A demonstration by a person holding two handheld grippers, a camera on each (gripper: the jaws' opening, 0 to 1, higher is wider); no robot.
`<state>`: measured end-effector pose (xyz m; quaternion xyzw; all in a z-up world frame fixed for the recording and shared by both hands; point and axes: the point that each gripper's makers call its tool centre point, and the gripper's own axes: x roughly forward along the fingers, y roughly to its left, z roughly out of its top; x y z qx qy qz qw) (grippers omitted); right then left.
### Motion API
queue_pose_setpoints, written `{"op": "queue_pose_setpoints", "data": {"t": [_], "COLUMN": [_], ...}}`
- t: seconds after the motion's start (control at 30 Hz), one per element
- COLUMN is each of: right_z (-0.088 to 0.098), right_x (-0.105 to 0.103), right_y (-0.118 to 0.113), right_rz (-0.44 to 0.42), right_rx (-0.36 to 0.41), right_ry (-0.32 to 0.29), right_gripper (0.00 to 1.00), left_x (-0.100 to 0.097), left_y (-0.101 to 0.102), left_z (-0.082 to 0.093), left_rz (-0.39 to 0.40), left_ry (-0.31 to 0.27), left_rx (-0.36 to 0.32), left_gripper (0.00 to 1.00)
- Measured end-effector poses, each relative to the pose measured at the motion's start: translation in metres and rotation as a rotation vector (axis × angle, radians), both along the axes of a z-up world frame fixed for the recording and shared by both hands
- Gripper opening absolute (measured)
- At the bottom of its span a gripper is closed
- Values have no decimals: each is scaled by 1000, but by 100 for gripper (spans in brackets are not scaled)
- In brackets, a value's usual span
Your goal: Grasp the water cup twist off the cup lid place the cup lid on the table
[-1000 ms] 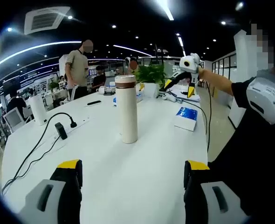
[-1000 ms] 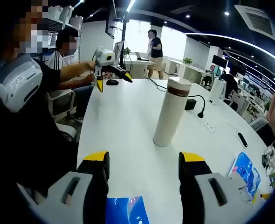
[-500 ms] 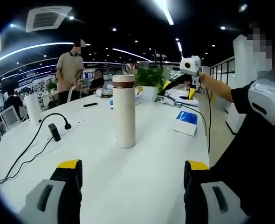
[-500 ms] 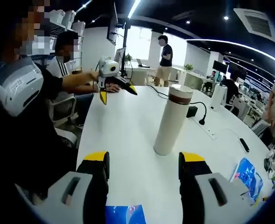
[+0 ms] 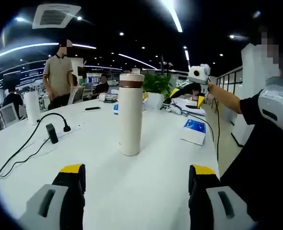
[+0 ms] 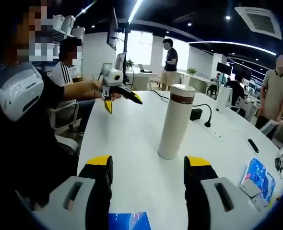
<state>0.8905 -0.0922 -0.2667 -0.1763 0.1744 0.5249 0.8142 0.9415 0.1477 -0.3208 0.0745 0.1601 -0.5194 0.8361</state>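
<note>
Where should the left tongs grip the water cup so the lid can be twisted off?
Grip the water cup at mid-body, below the brown lid band, coming in level from the side. It stands upright and apart on the table, a straight cylinder, leaving the lid free for the right tongs.

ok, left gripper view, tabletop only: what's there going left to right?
Cable → black adapter → cup → plant → blue box.

Left tongs (image 5: 136, 175) gape wide; right tongs (image 6: 148, 165) likewise, seemingly empty.
</note>
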Motion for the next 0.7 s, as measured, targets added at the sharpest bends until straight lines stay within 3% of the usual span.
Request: {"op": "queue_pose_setpoints", "data": {"t": [0.7], "right_z": [-7], "right_x": [5], "right_y": [-3], "right_rz": [-31], "right_rx": [47], "right_ry": [5], "right_gripper": [61], "left_x": [4], "left_y": [-14], "left_z": [-10], "left_rz": [-3], "left_ry": [2], "left_rx": [-41], "left_gripper": [88]}}
